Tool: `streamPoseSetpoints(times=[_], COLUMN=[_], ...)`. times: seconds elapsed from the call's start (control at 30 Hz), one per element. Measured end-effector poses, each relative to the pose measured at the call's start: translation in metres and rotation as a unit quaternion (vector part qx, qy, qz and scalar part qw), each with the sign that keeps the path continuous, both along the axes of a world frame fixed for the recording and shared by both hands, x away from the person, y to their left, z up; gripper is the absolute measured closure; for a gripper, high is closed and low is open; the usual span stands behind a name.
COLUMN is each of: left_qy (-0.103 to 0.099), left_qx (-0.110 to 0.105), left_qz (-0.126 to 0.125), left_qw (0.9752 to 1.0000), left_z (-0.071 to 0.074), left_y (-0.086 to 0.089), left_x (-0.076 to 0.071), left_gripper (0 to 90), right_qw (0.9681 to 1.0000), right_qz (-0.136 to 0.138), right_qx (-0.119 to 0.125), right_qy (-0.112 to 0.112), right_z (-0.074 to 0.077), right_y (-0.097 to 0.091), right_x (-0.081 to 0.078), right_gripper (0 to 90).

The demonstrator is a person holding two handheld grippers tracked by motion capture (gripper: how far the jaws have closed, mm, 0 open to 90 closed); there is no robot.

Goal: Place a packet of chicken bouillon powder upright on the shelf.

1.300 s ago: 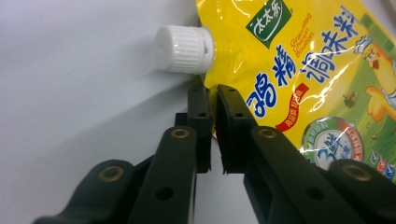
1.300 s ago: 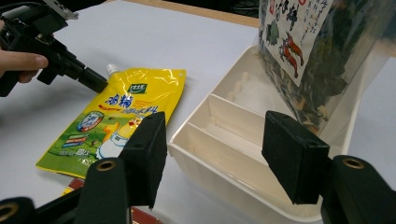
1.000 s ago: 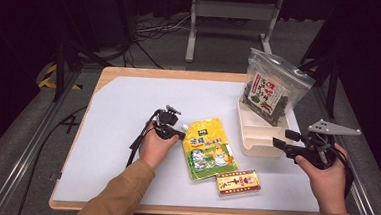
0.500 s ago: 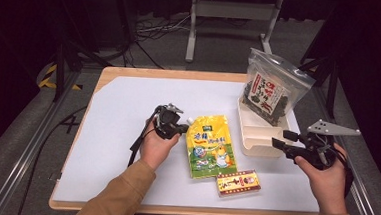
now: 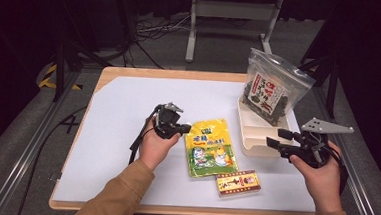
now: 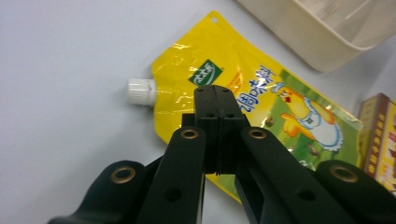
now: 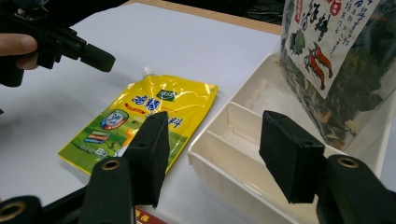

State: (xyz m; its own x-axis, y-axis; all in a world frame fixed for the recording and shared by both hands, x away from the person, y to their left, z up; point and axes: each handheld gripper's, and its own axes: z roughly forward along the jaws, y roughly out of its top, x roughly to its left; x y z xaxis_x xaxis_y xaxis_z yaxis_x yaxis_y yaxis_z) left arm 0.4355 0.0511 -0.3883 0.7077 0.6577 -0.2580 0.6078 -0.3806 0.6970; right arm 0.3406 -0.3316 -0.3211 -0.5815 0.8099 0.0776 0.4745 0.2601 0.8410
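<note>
A yellow spouted pouch [image 5: 210,148] lies flat on the white mat, its white cap toward the left. My left gripper [image 5: 186,130] hovers just above the pouch's upper left corner. Its jaws are shut on each other with nothing between them [image 6: 215,91], and the pouch [image 6: 280,98] lies beneath. My right gripper [image 5: 272,144] is at the right, by the near end of a white divided tray [image 5: 250,141]. Its jaws have just been opening a little and stand open and empty [image 7: 219,149], pointing over the tray [image 7: 224,140] and the pouch [image 7: 149,109].
A clear bag of dark dried food [image 5: 272,90] with a red-and-white label stands in the tray's far end. A small red-and-gold box [image 5: 237,182] lies near the table's front edge. The white mat [image 5: 123,103] covers the wooden table, with dark floor and cables beyond.
My left gripper has risen slightly off the pouch's spout corner. The pouch, skewed and rumpled before, now lies flat and straighter. The right gripper has stayed in place.
</note>
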Motion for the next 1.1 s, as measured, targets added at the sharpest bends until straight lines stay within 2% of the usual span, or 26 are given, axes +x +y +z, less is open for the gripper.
streamPoseSetpoints(times=[0.07,0.1,0.13,0.17,0.2,0.23,0.27,0.3,0.37,0.4,0.43,0.5,0.57,0.6,0.63,0.7,0.97,1.07,1.1], left_qy=[0.001,0.007,0.01,0.013,0.031,0.047,0.05,0.043,0.048,0.071,0.074,0.071,0.067,0.088,0.088,0.127,0.12,0.118,0.119], left_qx=[0.003,0.008,0.016,0.023,0.031,0.033,0.037,0.053,0.059,0.066,0.075,0.081,0.101,0.107,0.107,0.091,0.106,0.114,0.123], left_qz=[0.003,0.006,0.012,0.016,0.019,0.015,0.015,0.015,0.014,0.019,0.01,0.012,0.023,0.028,0.028,0.012,0.019,0.021,0.024], left_qw=[1.0,0.9999,0.9998,0.9995,0.9989,0.9982,0.998,0.9975,0.997,0.9951,0.9943,0.9941,0.9924,0.99,0.99,0.9877,0.987,0.9862,0.9849], left_z=[-0.002,-0.004,-0.007,-0.01,-0.014,-0.017,-0.018,-0.02,-0.021,-0.022,-0.023,-0.024,-0.027,-0.032,-0.032,-0.037,-0.037,-0.037,-0.036], left_y=[-0.003,-0.006,-0.008,-0.01,-0.013,-0.016,-0.018,-0.023,-0.025,-0.029,-0.033,-0.034,-0.035,-0.033,-0.033,-0.031,-0.043,-0.047,-0.049], left_x=[0.001,0.003,0.005,0.005,0.006,0.006,0.005,0.002,0.001,-0.001,-0.003,-0.004,-0.004,-0.001,-0.001,0.002,-0.008,-0.009,-0.009], left_gripper=[62.8,62.8,47.7,47.7,41.5,41.5,36.8,35.7,31.9,28.3,27.0,27.2,26.0,21.7,19.5,18.4,15.0,15.5,16.1], right_qw=[1.0,1.0,1.0,1.0,1.0,1.0,1.0,1.0,1.0,1.0,1.0,1.0,1.0,1.0,1.0,1.0,1.0,1.0,1.0], right_qz=[0.0,0.0,0.0,0.0,0.0,0.0,-0.001,-0.001,-0.001,0.001,0.001,0.001,0.001,0.0,0.0,-0.001,-0.004,-0.004,-0.004], right_qx=[0.0,0.0,-0.003,-0.003,-0.005,-0.005,-0.007,-0.006,-0.006,-0.006,-0.006,-0.006,-0.006,-0.006,-0.006,-0.007,-0.005,-0.004,-0.004], right_qy=[0.0,-0.001,-0.002,-0.002,-0.004,-0.004,-0.006,-0.007,-0.007,-0.008,-0.007,-0.007,-0.004,-0.002,-0.002,-0.002,-0.002,0.001,0.002], right_z=[0.0,0.0,0.0,0.0,0.0,0.0,0.001,0.001,0.001,0.0,-0.001,-0.002,-0.005,-0.006,-0.007,-0.007,-0.008,-0.01,-0.01], right_y=[0.0,0.0,0.0,0.0,0.0,0.0,0.0,0.0,0.0,0.0,0.0,0.001,0.0,0.0,-0.001,-0.002,-0.004,-0.003,-0.003], right_x=[0.0,0.0,-0.001,-0.001,-0.001,-0.001,-0.001,-0.002,-0.002,-0.002,-0.002,-0.002,-0.002,-0.002,-0.002,-0.003,-0.002,-0.001,0.0], right_gripper=[42.9,42.9,42.5,42.5,42.3,42.3,42.2,42.1,42.0,41.9,41.9,41.8,41.6,41.4,41.3,41.2,40.7,40.4,40.3])
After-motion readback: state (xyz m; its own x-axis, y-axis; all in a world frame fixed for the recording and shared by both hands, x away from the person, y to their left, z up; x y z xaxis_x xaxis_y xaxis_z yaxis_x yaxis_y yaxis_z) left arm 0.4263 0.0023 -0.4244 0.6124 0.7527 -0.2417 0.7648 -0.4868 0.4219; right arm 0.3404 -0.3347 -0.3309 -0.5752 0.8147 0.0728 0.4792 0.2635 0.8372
